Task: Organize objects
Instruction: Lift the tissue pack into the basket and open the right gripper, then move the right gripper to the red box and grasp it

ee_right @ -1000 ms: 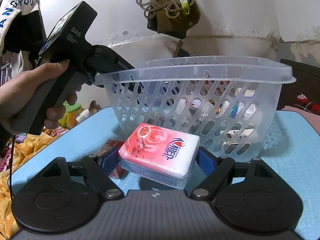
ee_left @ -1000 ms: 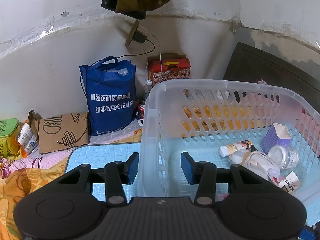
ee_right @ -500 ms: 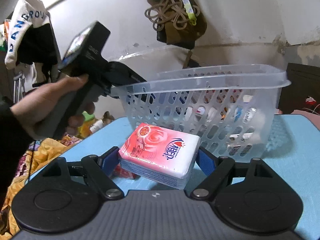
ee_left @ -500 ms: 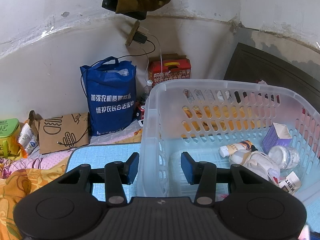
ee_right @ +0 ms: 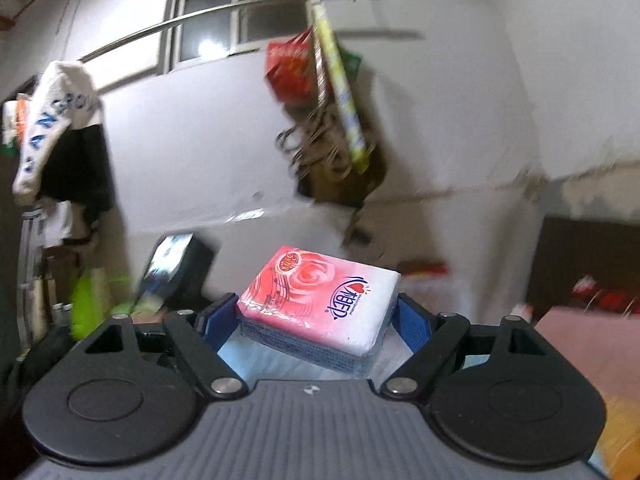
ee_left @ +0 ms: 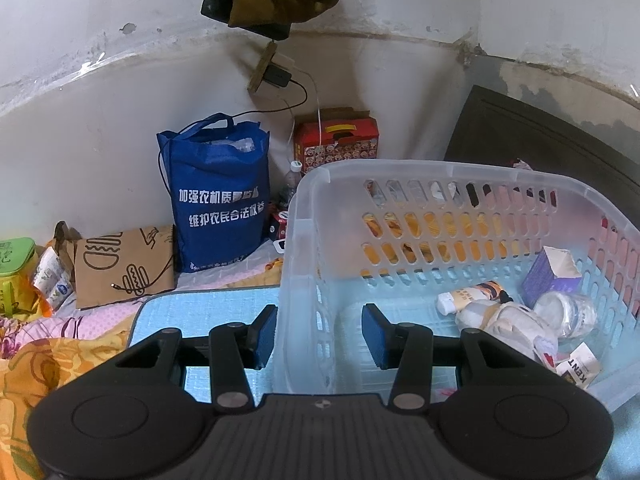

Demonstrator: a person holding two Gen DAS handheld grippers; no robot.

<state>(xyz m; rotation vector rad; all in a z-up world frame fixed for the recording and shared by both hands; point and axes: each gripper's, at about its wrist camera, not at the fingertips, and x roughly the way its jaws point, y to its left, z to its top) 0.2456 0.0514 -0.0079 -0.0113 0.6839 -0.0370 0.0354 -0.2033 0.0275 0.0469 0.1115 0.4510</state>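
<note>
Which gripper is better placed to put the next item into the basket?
Right. The right gripper is shut on the pink tissue pack, held up in the air. The left gripper straddles the wall of the basket, one finger either side, carrying nothing.

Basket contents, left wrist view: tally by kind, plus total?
Inside the basket:
Purple carton: 1
Tube: 1
White bottle: 1
Clear jar: 1
KENT pack: 1
Total: 5 visible; anything hidden beneath them can't be told.
</note>
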